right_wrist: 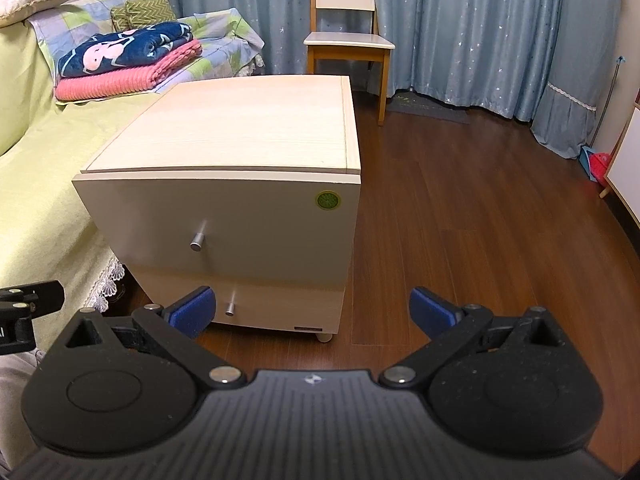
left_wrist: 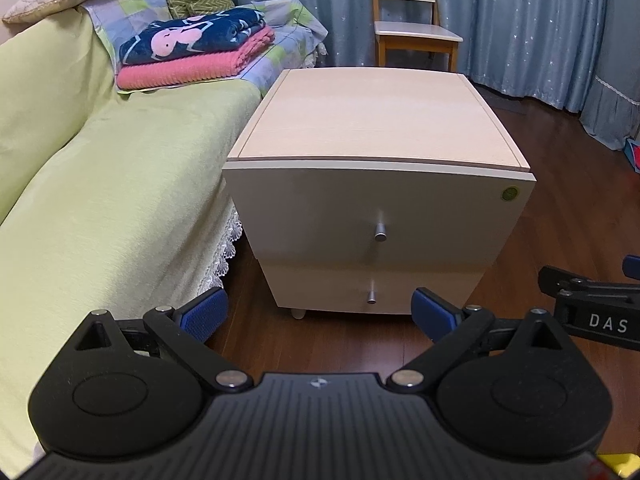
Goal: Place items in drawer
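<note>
A pale wooden nightstand [left_wrist: 376, 120] [right_wrist: 248, 128] stands on the floor with two shut drawers. The upper drawer [left_wrist: 376, 212] [right_wrist: 224, 220] has a metal knob [left_wrist: 380, 232] [right_wrist: 197, 241]; the lower drawer [left_wrist: 360, 292] [right_wrist: 272, 304] has a smaller knob [left_wrist: 371, 295] [right_wrist: 231, 309]. My left gripper [left_wrist: 320, 314] hangs open and empty in front of the lower drawer, some way short of it. My right gripper [right_wrist: 312, 312] is also open and empty, facing the nightstand's right front corner. Folded blankets, a navy one [left_wrist: 192, 36] [right_wrist: 120, 48] on a pink one [left_wrist: 192, 66] [right_wrist: 120, 74], lie on the sofa.
A sofa with a green cover [left_wrist: 100, 184] [right_wrist: 36, 184] adjoins the nightstand's left side. A wooden chair [left_wrist: 412, 28] [right_wrist: 348, 40] stands behind it before blue curtains [left_wrist: 540, 20] [right_wrist: 480, 28]. Brown wood floor [right_wrist: 480, 240] spreads to the right. A white cabinet edge [right_wrist: 628, 168] is far right.
</note>
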Available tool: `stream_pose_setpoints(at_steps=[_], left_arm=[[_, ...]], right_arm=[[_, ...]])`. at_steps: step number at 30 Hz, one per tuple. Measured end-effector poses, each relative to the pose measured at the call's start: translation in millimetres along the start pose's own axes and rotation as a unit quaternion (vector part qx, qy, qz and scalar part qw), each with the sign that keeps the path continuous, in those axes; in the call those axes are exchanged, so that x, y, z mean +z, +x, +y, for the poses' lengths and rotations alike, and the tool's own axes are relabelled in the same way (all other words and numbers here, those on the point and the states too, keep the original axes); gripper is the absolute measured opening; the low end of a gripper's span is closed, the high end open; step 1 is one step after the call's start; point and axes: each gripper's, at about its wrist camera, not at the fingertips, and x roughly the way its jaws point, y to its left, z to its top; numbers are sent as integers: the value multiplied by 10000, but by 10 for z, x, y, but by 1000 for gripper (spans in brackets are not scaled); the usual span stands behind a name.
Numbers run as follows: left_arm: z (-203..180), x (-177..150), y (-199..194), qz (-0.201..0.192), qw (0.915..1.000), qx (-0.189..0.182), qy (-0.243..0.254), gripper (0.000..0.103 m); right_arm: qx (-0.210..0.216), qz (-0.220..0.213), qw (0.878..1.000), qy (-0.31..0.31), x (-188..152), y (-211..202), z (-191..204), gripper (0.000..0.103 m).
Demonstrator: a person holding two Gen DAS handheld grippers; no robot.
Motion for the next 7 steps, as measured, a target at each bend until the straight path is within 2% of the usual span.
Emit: stream_pose_setpoints(at_steps=[7], left_arm=[[43, 18, 38, -50, 10000, -71, -45, 99]], right_arm=[[36, 29, 10000, -32, 5, 49, 36, 102]])
